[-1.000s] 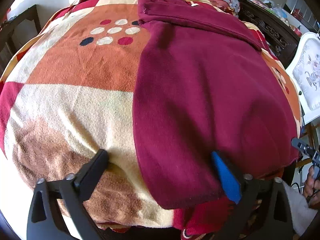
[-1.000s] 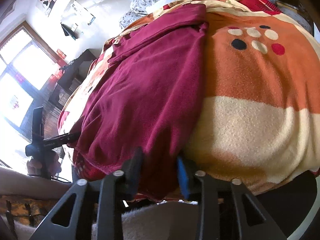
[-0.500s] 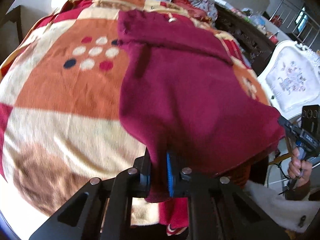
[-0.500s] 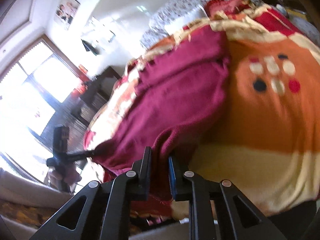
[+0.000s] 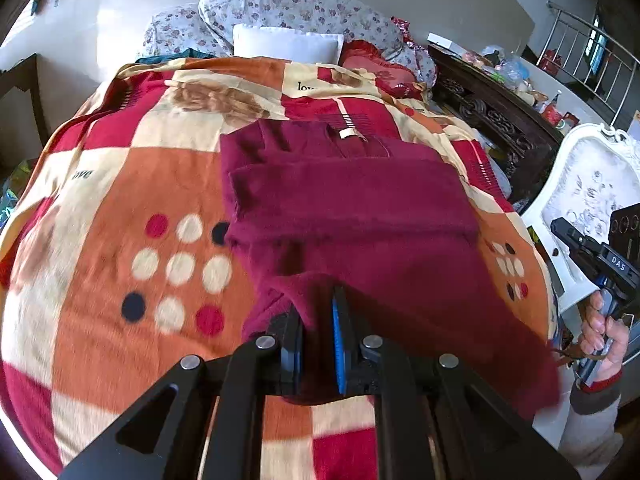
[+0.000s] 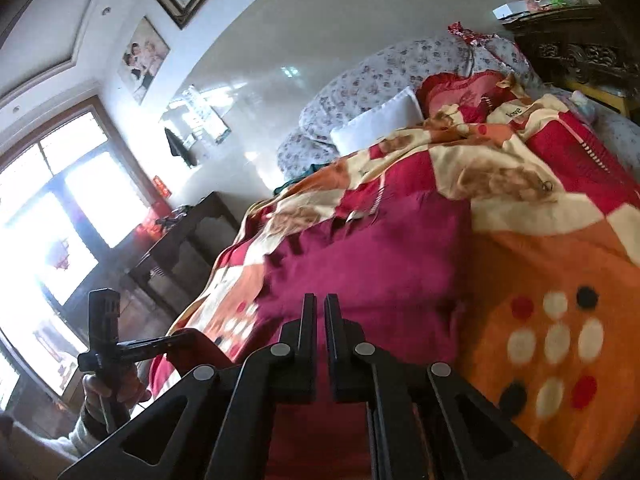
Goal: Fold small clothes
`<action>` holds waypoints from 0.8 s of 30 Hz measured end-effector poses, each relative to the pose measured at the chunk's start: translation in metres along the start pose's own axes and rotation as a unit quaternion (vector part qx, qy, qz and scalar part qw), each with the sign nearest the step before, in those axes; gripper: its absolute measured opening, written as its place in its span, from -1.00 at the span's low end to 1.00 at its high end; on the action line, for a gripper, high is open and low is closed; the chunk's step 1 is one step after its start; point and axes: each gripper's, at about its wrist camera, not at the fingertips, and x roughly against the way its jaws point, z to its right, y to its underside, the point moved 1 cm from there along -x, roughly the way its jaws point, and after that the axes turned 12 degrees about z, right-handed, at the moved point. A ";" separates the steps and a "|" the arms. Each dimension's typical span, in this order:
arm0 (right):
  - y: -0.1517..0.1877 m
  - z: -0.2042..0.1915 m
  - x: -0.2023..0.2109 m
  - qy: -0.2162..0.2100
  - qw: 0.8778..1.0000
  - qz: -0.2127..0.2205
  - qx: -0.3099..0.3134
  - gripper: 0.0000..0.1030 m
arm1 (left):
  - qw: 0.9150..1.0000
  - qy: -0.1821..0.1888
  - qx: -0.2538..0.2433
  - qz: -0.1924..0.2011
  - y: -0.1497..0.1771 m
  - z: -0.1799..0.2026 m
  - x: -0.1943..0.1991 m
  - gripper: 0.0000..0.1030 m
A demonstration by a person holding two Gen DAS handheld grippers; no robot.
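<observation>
Since a second ago, both tongs have lifted the maroon garment's (image 5: 360, 208) near hem over the patchwork blanket (image 5: 120, 184). Left view: left tongs (image 5: 316, 332) pinch cloth. Right view: right tongs (image 6: 319, 316) nearly closed; grip unclear.

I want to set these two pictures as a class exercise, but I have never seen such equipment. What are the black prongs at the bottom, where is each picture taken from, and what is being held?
No robot: a person holds a hand-held gripper in each hand, with a camera looking along its two fingers. In the left view, the left gripper is shut on the dark red garment, lifting its near edge over a patterned blanket. The right gripper, jaws nearly closed, seems to pinch the same garment.
</observation>
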 end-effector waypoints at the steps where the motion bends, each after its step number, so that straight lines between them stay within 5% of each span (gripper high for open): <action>1: 0.001 0.005 -0.003 0.000 1.000 -0.009 -0.017 -0.89 | 1.000 0.000 -0.003 -0.002 -0.002 0.003 -0.005 -0.78; 6: 0.034 0.000 -0.001 -0.001 0.996 -0.090 0.000 -0.77 | 1.000 -0.004 -0.026 -0.007 0.000 0.008 -0.013 -0.78; 8: 0.055 -0.002 0.005 0.009 0.992 -0.124 0.007 -0.15 | 1.000 -0.005 -0.018 -0.010 0.003 0.004 -0.013 -0.78; 10: 0.083 -0.003 0.012 0.011 0.985 -0.170 0.004 0.12 | 1.000 -0.004 -0.015 -0.008 0.006 0.002 -0.010 -0.78; 15: 0.131 -0.004 0.029 -0.007 0.970 -0.241 -0.029 0.12 | 1.000 -0.008 -0.017 -0.006 0.013 0.000 -0.001 -0.78; 19: 0.149 -0.007 0.037 -0.055 0.964 -0.244 -0.089 0.34 | 1.000 -0.012 -0.021 -0.005 0.020 0.000 0.006 -0.78; 24: 0.169 -0.006 0.015 -0.056 0.961 -0.253 -0.095 0.34 | 1.000 -0.014 -0.013 -0.006 0.027 -0.003 0.010 -0.78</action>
